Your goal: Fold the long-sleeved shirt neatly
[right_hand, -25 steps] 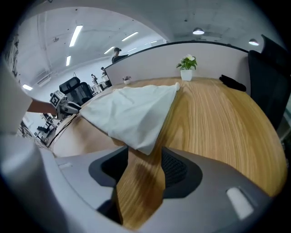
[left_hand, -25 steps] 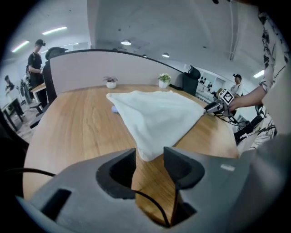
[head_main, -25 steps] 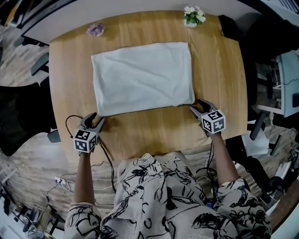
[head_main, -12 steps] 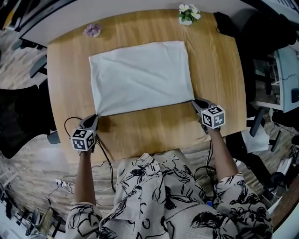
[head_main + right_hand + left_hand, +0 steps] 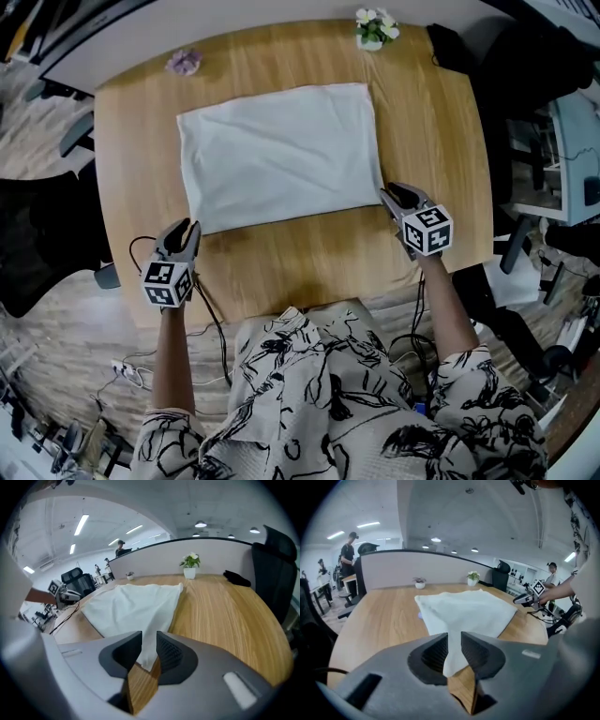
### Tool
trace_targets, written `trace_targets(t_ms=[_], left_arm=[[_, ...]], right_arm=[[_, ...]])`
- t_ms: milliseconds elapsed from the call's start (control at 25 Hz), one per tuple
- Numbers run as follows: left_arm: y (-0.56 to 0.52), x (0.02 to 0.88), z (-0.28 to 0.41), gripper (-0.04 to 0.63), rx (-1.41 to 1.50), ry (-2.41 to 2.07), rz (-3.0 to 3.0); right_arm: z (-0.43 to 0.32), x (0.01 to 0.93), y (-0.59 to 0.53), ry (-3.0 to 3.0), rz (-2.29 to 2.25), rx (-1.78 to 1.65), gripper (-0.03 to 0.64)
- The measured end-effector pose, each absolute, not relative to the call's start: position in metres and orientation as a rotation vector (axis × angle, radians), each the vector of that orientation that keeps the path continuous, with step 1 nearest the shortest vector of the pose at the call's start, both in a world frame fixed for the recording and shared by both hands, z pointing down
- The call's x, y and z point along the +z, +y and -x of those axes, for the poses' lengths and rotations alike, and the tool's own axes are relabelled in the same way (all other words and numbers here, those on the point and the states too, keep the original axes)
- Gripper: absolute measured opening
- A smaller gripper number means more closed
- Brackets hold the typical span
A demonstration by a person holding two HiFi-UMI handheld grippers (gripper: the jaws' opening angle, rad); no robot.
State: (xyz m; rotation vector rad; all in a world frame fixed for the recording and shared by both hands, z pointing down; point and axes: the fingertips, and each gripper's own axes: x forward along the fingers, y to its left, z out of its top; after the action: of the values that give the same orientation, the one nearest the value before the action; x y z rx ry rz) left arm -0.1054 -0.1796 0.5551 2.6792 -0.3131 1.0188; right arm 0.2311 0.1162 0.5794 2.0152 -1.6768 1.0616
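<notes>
Your left gripper (image 5: 187, 228) has its jaws pinched on the near left corner of the folded white shirt (image 5: 281, 150). They've just eased open a touch, but the cloth sits right between the pads, pulled up off the table (image 5: 281, 258). The rest of the shirt lies flat out ahead of both sets of jaws. Your right gripper (image 5: 388, 194) is the same deal: jaws just loosened slightly, clamped on the near right corner, fabric running up between them.
</notes>
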Motion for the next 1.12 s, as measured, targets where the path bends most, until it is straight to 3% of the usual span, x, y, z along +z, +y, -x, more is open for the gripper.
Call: trace_targets(t_ms=[240, 400, 480, 600, 920, 1120], left_arm=[[-0.159, 0.614, 0.119, 0.099, 1.228, -0.277, -2.540], [-0.164, 0.598, 0.124, 0.038, 1.132, -0.359, -2.564], [-0.171, 0.570, 0.124, 0.006, 1.000, -0.442, -2.605], [-0.179, 0.515, 0.125, 0.005, 0.773, -0.591, -2.669], [-0.165, 0.336, 0.131, 0.005, 0.257, -0.819, -2.950], [-0.148, 0.251, 0.151, 0.005, 0.016, -0.857, -3.066]], right_arm=[[-0.216, 0.619, 0.117, -1.680, -1.878, 1.118, 0.106], [-0.226, 0.601, 0.120, -1.733, -1.961, 1.093, 0.104], [-0.232, 0.570, 0.114, -1.797, -2.060, 1.005, 0.094], [-0.239, 0.512, 0.109, -1.887, -2.219, 0.840, 0.006], [-0.254, 0.373, 0.128, -1.885, -2.543, 0.401, 0.006], [-0.225, 0.289, 0.138, -1.828, -2.644, 0.081, 0.006]])
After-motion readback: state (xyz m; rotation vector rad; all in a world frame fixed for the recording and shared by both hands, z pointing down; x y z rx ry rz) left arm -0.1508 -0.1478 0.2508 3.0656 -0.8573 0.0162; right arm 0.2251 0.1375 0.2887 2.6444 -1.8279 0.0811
